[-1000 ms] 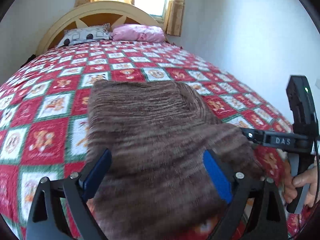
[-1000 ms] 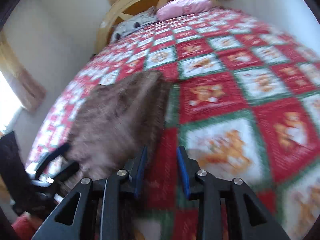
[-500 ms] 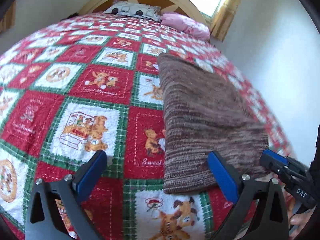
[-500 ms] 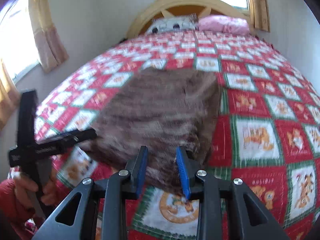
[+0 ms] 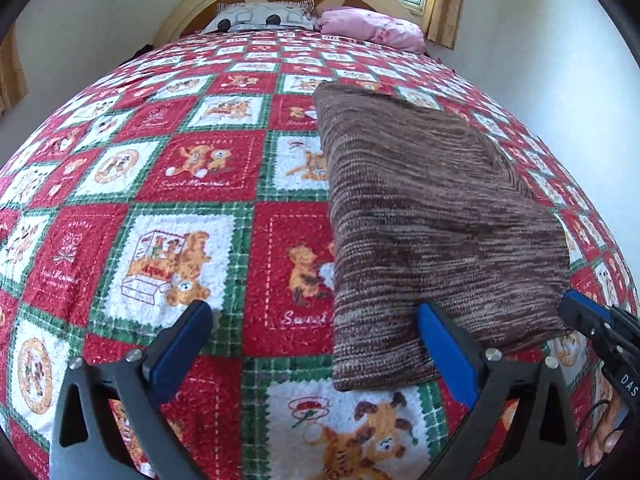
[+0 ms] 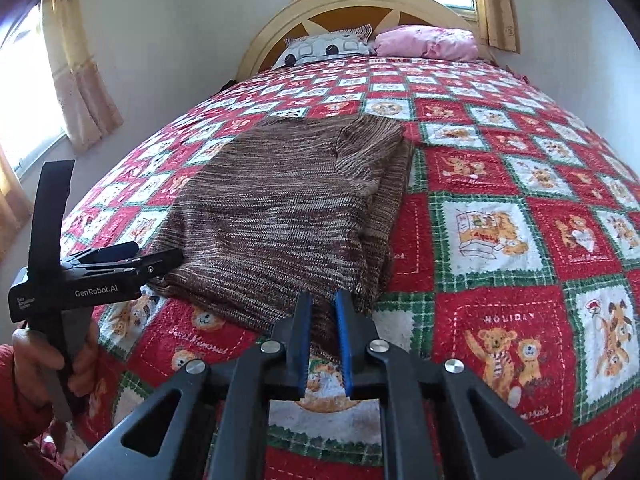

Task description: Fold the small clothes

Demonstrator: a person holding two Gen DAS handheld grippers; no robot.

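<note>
A brown knitted garment [image 5: 432,224] lies folded flat on the red patterned bedspread [image 5: 168,184]; it also shows in the right wrist view [image 6: 280,208]. My left gripper [image 5: 316,336] is wide open and empty, low over the bedspread at the garment's near left corner, its right finger over the near edge. My right gripper [image 6: 322,316] has its jaws close together, a narrow gap between them, with the garment's near edge showing in the gap. I cannot tell whether it pinches the cloth. Each gripper shows in the other's view: the right gripper's fingertips [image 5: 580,312], the left gripper [image 6: 132,260].
The bed's rounded wooden headboard [image 6: 360,4] is far ahead with a patterned pillow [image 6: 328,46] and a pink pillow [image 6: 428,42]. White walls stand on both sides, with curtained windows [image 6: 76,80]. The bedspread's near edge is just below the grippers.
Both grippers have swung round and dropped to the garment's near edge. The left stayed wide open; the right's jaws have drawn a little closer together. The garment now lies flat and still.
</note>
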